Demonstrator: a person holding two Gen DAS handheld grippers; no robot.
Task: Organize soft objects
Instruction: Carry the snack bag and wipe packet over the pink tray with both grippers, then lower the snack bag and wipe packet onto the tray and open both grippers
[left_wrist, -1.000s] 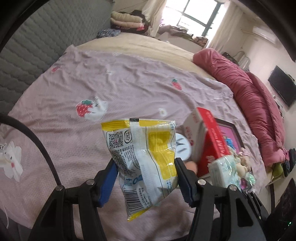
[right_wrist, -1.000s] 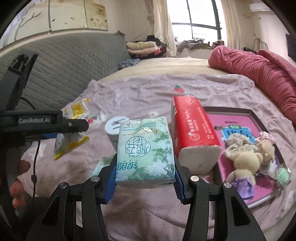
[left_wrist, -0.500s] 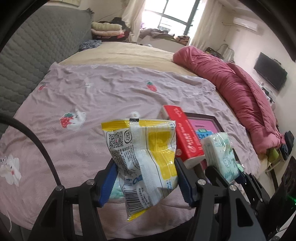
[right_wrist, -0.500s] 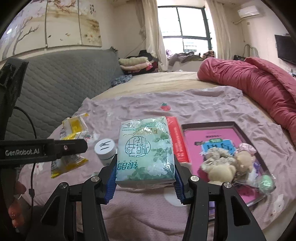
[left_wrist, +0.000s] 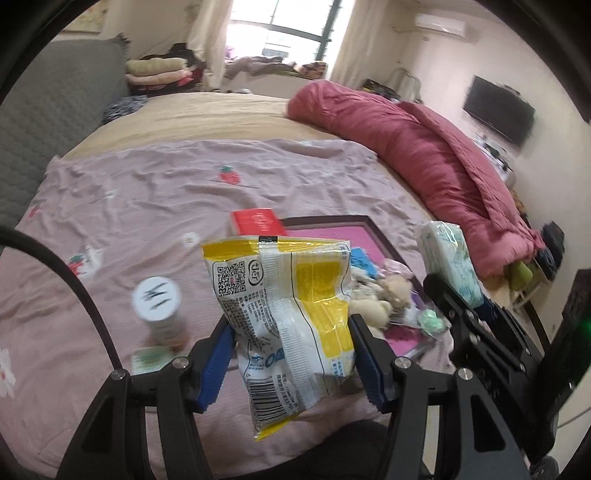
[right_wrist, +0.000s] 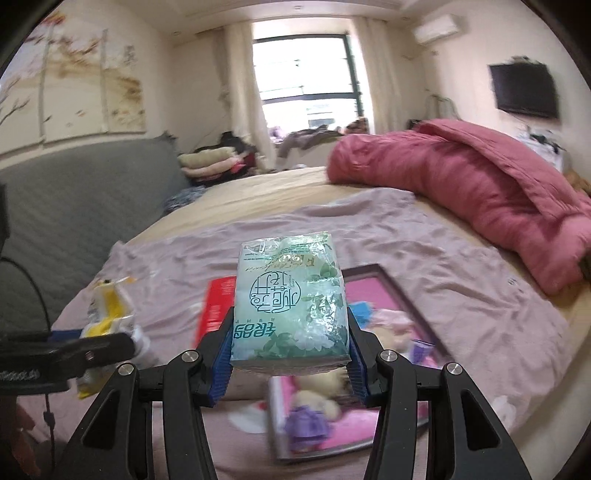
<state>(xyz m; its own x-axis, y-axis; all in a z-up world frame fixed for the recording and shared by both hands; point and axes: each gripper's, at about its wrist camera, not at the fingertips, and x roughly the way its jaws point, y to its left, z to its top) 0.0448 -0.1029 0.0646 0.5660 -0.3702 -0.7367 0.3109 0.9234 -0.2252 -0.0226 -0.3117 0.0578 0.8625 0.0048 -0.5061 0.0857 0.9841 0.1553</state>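
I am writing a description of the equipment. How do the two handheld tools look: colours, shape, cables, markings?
Both tools, left tool and right tool, have black angular finger frames with silver screw heads and ribbed blue pads. A black cable curves beside the left one. Its side carries white lettering, too blurred to read. No sleeves show.

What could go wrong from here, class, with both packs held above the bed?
The left hand-held gripper pinches the yellow snack bag near its lower half only; the crinkly bag could slip. The right hand-held gripper grips the green tissue pack by its bottom edge, so it may tip. Both could bump the white-capped bottle.
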